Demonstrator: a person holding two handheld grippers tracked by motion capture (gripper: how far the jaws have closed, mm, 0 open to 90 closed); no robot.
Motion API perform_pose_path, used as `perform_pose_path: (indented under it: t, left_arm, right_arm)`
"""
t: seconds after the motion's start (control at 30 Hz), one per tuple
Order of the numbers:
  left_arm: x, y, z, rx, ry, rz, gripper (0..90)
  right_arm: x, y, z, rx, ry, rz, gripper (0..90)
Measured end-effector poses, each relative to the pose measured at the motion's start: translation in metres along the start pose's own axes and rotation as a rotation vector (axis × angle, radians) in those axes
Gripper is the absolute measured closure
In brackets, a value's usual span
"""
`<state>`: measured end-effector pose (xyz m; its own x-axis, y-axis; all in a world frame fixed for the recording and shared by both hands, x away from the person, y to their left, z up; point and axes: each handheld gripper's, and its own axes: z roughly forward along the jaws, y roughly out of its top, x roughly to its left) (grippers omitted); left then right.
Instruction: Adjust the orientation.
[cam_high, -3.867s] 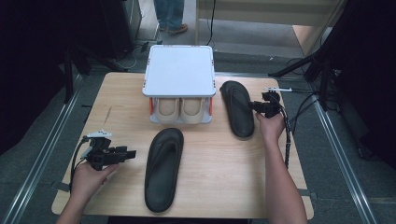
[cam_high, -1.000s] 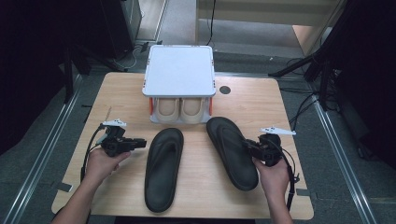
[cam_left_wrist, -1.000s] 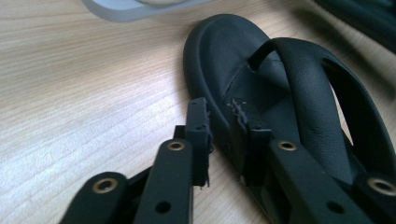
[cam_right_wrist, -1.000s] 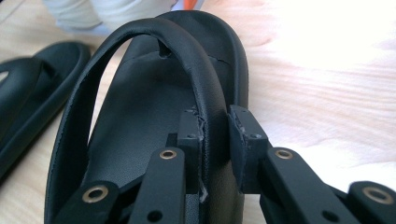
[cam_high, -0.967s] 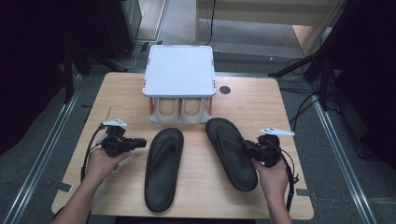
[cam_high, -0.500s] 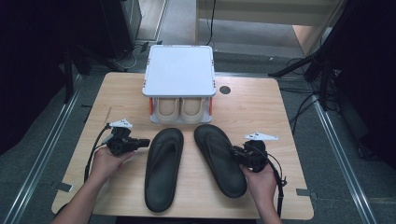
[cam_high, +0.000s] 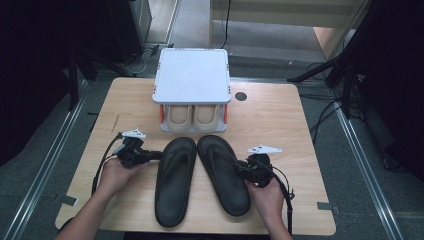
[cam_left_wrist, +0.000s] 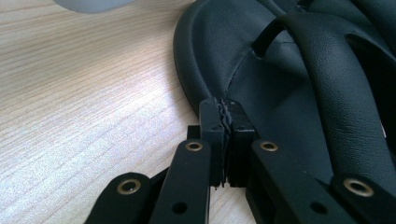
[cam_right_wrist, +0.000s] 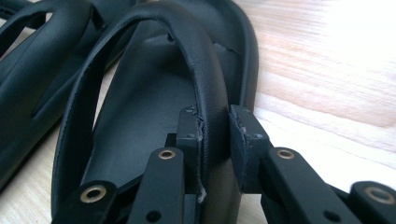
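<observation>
Two black flip-flops lie side by side on the wooden table (cam_high: 285, 125), toes toward the far side. My left gripper (cam_high: 157, 156) is shut, its tips at the left edge of the left flip-flop (cam_high: 174, 182). In the left gripper view the pads (cam_left_wrist: 215, 122) meet with nothing between them, right at that sole's rim (cam_left_wrist: 196, 88). My right gripper (cam_high: 242, 170) is shut on the strap of the right flip-flop (cam_high: 220, 170). The right gripper view shows the strap (cam_right_wrist: 205, 79) pinched between the pads (cam_right_wrist: 246, 128), and the sole rests on the table.
A white lidded rack (cam_high: 192, 80) stands at the table's far middle, with a pair of beige shoes (cam_high: 192, 117) under it. A small dark hole (cam_high: 241, 96) sits to its right. Bare wood lies right of the flip-flops and along the front edge.
My right gripper has dragged the right flip-flop leftward and nearer, from apart to close beside the left one. The left hand has barely shifted.
</observation>
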<state>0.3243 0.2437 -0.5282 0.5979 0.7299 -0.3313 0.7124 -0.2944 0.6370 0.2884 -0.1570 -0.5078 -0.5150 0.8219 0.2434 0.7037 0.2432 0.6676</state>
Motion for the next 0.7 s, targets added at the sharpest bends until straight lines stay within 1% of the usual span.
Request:
perform_pose_path:
  t: [0.07,0.1,0.13,0.23,0.27,0.37,0.43,0.63,0.7]
  left_arm:
    - [-0.0004,0.0000,0.0002,0.000,0.003,-0.002,89.0]
    - [-0.0005,-0.0001,0.0002,0.001,0.002,-0.003,89.4]
    - [-0.0007,-0.0001,0.0002,0.001,0.002,-0.003,89.6]
    - [-0.0006,-0.0003,0.0004,0.001,0.000,-0.006,90.0]
    - [-0.0005,-0.0003,0.0003,0.003,-0.004,-0.007,90.0]
    - [-0.0013,-0.0003,0.0004,0.004,-0.003,-0.010,90.0]
    - [-0.0019,-0.0002,0.0005,0.006,-0.004,-0.011,90.0]
    - [-0.0050,-0.0005,0.0014,0.016,-0.015,-0.001,90.0]
    - [-0.0065,-0.0006,0.0017,0.022,-0.020,0.007,90.0]
  right_arm:
    - [0.0017,-0.0006,0.0015,0.012,0.000,0.003,75.8]
    - [0.0020,-0.0014,0.0027,0.014,0.003,-0.014,75.7]
    - [0.0027,-0.0018,0.0032,0.020,0.009,-0.013,75.5]
    - [0.0042,-0.0019,0.0037,0.023,0.008,-0.020,75.4]
    - [0.0042,-0.0021,0.0041,0.018,0.010,-0.013,75.3]
    - [0.0040,-0.0025,0.0044,0.016,0.014,-0.015,75.3]
    - [0.0039,-0.0027,0.0047,0.016,0.013,-0.025,75.2]
    - [0.0054,-0.0030,0.0053,0.019,0.018,-0.022,74.9]
    - [0.0055,-0.0032,0.0058,0.015,0.019,-0.020,74.8]
